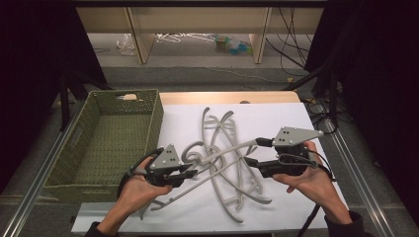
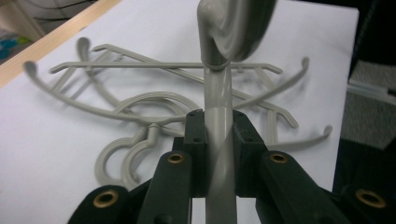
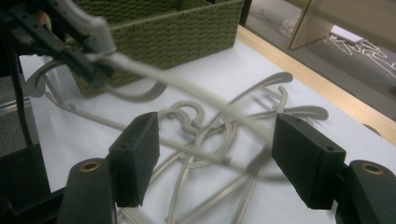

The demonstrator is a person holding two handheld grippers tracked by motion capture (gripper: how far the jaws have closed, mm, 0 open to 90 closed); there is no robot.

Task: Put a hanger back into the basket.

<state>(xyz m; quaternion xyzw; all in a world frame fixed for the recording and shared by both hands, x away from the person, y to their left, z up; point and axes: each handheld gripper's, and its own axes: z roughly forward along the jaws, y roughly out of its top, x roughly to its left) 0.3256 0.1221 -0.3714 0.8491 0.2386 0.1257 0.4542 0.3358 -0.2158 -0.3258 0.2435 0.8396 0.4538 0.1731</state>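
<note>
Grey plastic coat hanger (image 2: 218, 121): one straight arm of it is clamped between the jaws of the left tongs (image 1: 190, 172), lower left of centre in the high view, and it runs up and away from them in the left gripper view. The hanger slants across toward the right tongs (image 1: 251, 152), right of centre in the high view. In the right gripper view its blurred bar passes between the two pads without contact; these tongs are released, jaws wide apart. Beneath both lies a tangled heap of grey plastic hangers (image 1: 223, 163) on the white-covered surface (image 1: 276, 118), mid-frame. A green woven basket (image 1: 148, 129) stands just beside the heap, at the left of the high view.
</note>
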